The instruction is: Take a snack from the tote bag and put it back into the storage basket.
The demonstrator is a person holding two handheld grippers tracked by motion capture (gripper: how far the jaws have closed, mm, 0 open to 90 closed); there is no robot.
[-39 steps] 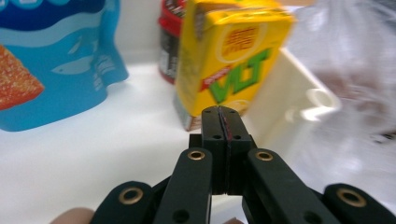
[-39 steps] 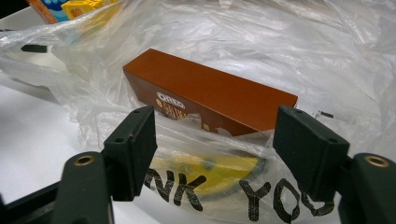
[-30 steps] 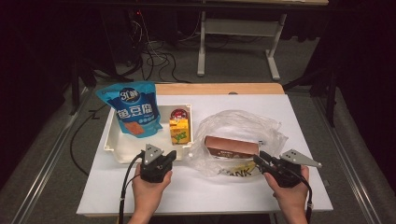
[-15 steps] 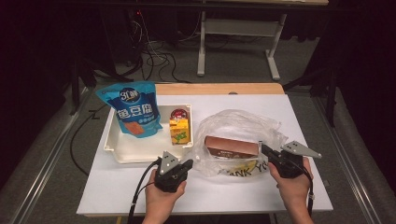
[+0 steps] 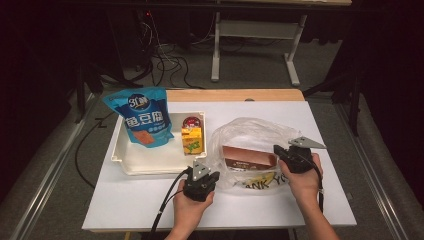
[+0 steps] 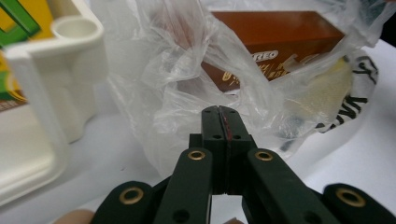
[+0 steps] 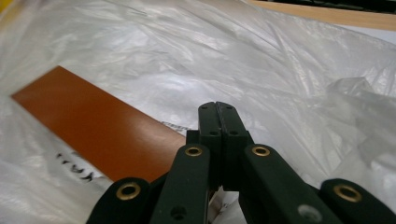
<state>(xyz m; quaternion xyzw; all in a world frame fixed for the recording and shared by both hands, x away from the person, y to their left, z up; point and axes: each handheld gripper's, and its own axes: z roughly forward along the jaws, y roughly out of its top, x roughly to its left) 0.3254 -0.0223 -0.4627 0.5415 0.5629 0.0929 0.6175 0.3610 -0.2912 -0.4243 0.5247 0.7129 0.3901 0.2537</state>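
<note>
A clear plastic bag (image 5: 252, 131) lies on the white table with a brown box (image 5: 248, 156) inside it. My left gripper (image 5: 212, 175) sits at the bag's left edge. In the left gripper view its jaws are shut, and the left gripper (image 6: 219, 111) has its tips right against the crumpled bag (image 6: 154, 84), with the brown box (image 6: 275, 42) beyond. My right gripper (image 5: 278, 150) is at the bag's right side. The right gripper (image 7: 217, 106) is shut too, over the bag (image 7: 243, 56) and the box (image 7: 93, 121). No film shows between either pair of jaws.
A white tray (image 5: 120, 150) stands left of the bag. It holds a blue snack pouch (image 5: 145, 117), a yellow juice carton (image 5: 191, 139) and a small red-topped item (image 5: 191, 121). The tray's corner (image 6: 51, 70) is close to my left gripper. A wooden strip (image 5: 235, 95) edges the table's far side.
My left gripper has moved right, from the tray's front to the bag's left edge. My right gripper has moved slightly forward and left onto the bag.
</note>
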